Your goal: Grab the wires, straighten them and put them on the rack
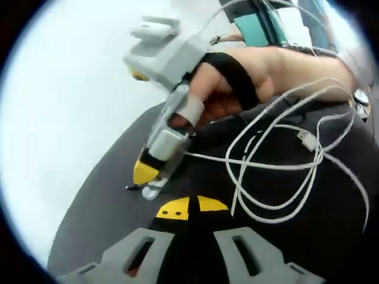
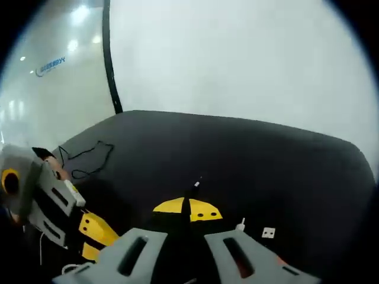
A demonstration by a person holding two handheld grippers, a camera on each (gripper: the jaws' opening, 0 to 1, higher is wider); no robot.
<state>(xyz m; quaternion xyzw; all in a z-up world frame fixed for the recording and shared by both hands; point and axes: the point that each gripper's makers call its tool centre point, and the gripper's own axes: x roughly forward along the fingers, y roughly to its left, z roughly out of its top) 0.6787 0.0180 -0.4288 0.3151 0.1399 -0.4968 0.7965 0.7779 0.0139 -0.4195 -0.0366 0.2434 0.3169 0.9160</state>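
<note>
A white cable (image 1: 278, 168) lies in loose loops on the black table (image 1: 106, 201), with its USB plug (image 1: 307, 141) on top. My left gripper (image 1: 190, 208) is shut just short of the loops, nothing between its yellow tips. A hand brings my right gripper (image 1: 145, 176) in from above, its tip down on the table and shut on a thin black wire (image 1: 135, 187). In the right gripper view the right gripper (image 2: 188, 208) is shut, and the wire's end (image 2: 197, 184) pokes out past the tips. The left gripper (image 2: 92, 239) enters from the left.
Two white plug ends (image 2: 268, 232) lie beside my right jaws. Another thin black wire (image 2: 89, 161) lies curled near the table's far left edge (image 2: 127, 113). A white wall stands behind. Teal and white items (image 1: 254, 29) sit beyond the hand.
</note>
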